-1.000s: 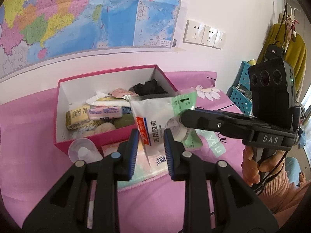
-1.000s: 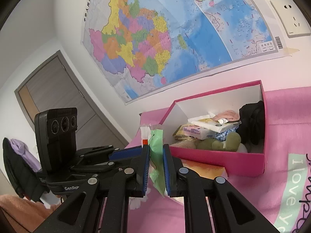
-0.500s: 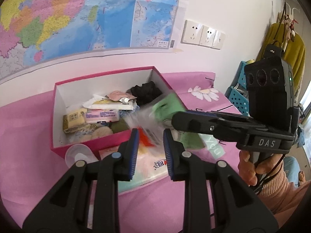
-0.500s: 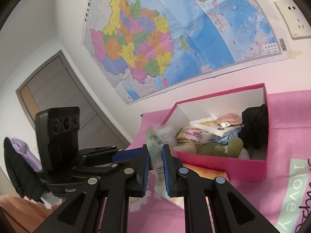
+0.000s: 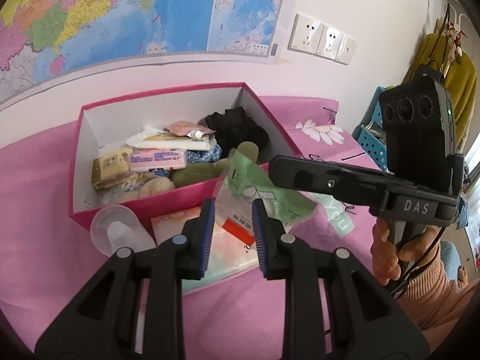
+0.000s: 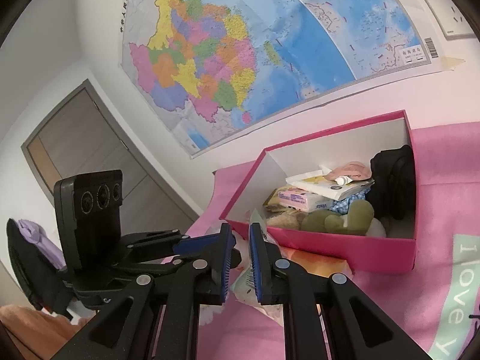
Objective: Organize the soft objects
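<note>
The packet (image 5: 261, 192) has tipped from upright to slanting at centre frame, outside the box (image 5: 162, 93); right tongs (image 6: 240, 234) together; left tongs (image 5: 234, 210) narrowly apart around its lower edge, grip unclear; boxing remains.

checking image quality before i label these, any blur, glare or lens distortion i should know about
Left wrist view: sharp, with strong fisheye bending of the map edge, dark corner vignette, window glare at the right edge, and a pink cast on the wall. Right wrist view: the same curvature on the door frame, even light; the packet beyond the pads is slightly soft.
</note>
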`<state>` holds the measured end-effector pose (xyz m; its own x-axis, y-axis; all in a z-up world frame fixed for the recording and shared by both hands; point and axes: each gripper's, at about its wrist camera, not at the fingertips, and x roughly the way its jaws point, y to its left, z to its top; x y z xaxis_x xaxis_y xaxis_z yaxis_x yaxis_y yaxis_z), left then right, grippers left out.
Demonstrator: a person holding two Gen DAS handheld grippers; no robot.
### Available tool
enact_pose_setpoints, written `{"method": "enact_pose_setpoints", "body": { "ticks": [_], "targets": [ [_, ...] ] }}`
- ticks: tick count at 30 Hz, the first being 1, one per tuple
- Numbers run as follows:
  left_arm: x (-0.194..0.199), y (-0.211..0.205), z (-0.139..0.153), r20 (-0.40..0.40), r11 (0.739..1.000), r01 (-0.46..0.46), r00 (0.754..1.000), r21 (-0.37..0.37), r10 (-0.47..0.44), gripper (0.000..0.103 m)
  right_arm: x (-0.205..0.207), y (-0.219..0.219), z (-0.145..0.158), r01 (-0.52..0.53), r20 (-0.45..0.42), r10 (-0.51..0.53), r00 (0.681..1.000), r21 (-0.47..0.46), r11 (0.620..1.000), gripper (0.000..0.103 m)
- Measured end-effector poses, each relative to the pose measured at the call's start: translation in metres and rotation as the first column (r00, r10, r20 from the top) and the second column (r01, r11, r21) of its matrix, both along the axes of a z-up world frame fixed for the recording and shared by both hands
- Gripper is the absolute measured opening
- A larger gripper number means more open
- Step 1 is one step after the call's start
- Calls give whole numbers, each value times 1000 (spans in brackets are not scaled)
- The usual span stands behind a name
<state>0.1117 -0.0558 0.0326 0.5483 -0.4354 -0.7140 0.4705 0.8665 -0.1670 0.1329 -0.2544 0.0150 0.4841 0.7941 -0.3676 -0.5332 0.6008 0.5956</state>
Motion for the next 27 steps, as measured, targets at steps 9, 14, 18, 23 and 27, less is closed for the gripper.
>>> {"method": "enact_pose_setpoints", "body": {
  "ticks": [9, 14, 18, 23, 27],
  "targets": [
    [5, -4, -21, -58, 1000, -2, 998, 13, 2, 28, 2, -1, -20, 23, -74, -29, 997, -75, 997, 42],
    [-7, 1, -28, -40, 999, -5, 999, 37, 6, 28, 8, -1, -43, 16, -132, -31, 991, -110, 994, 42],
    [-21, 18, -29, -39, 1000, -5, 999, 22, 6, 29, 3, -6, -52, 12, -148, -26, 989, -96, 995, 42],
    [-25, 36, -43, -97, 999, -46, 994, 28, 48, 38, 2, 1, -56, -5, -154, -16, 988, -133, 991, 42],
    [-34, 45, -54, -146, 999, -48, 988, 5, 49, 38, 6, 10, -59, -16, -147, -7, 989, -153, 988, 45]
  ]
}}
